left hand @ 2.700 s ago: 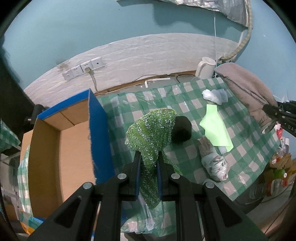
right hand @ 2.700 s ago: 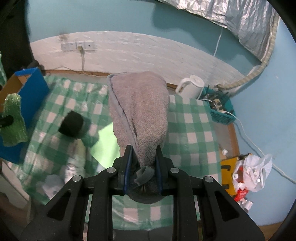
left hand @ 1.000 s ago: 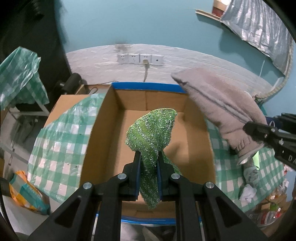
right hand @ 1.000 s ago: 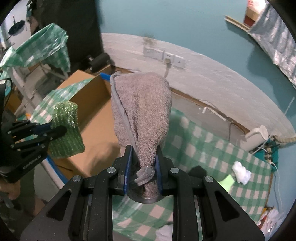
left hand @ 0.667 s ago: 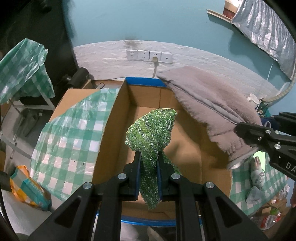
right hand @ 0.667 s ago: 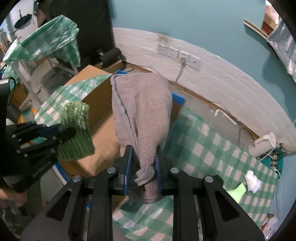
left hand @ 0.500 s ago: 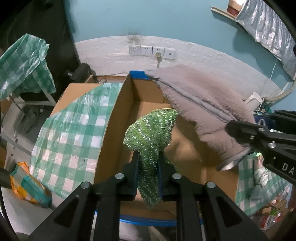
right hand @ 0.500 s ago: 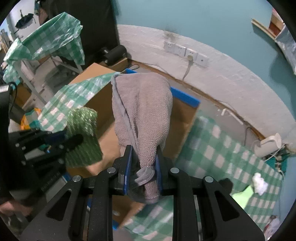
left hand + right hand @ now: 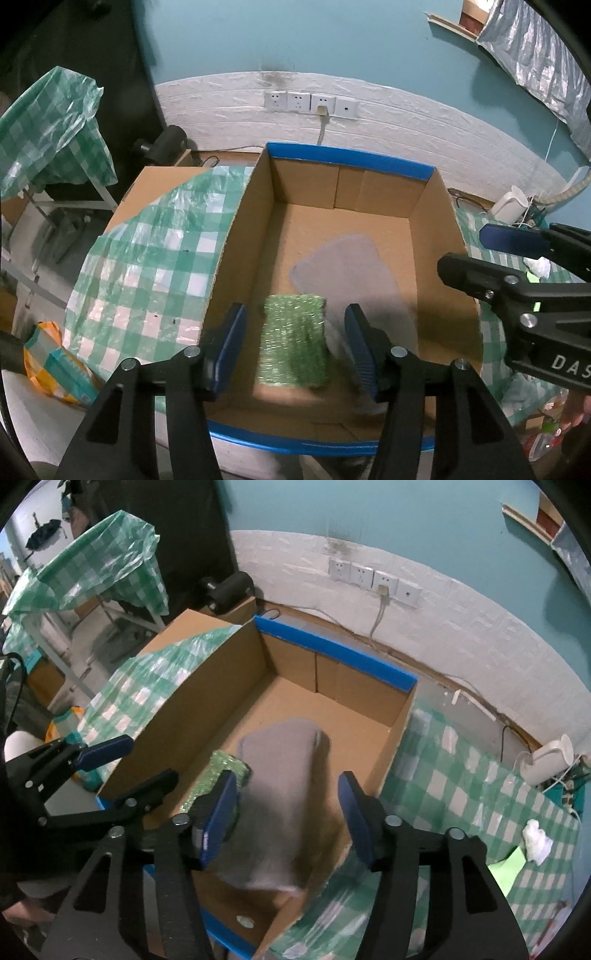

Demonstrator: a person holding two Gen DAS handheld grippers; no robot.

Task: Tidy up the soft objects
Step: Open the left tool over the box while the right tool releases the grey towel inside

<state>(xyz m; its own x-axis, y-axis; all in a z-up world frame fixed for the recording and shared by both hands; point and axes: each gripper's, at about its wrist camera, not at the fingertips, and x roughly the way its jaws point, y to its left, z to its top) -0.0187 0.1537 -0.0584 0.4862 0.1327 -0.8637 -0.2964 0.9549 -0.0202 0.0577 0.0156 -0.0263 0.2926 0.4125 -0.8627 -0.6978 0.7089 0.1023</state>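
While both grippers hang over the box, the left wrist view shows the left gripper with its jaws spread wide and nothing between them. Below the gap, a green cloth appears inside the box near its front wall, blurred, so I cannot tell whether it lies on the floor of the box. Just beside it on the right is a grey towel, also blurred and reaching toward the middle of the box. At the right edge the right gripper comes in sideways above the box's right wall, its jaws apart. A checked sheet drapes over the surface left of the box, and wall sockets sit behind it.

From the right wrist view, the right gripper is likewise spread and grips nothing. The towel shows between its fingers, inside the box, smeared by motion. The green cloth lies touching the towel's left side. At left the left gripper stands open over the box's near-left corner. A kettle stands on the checked table to the right.
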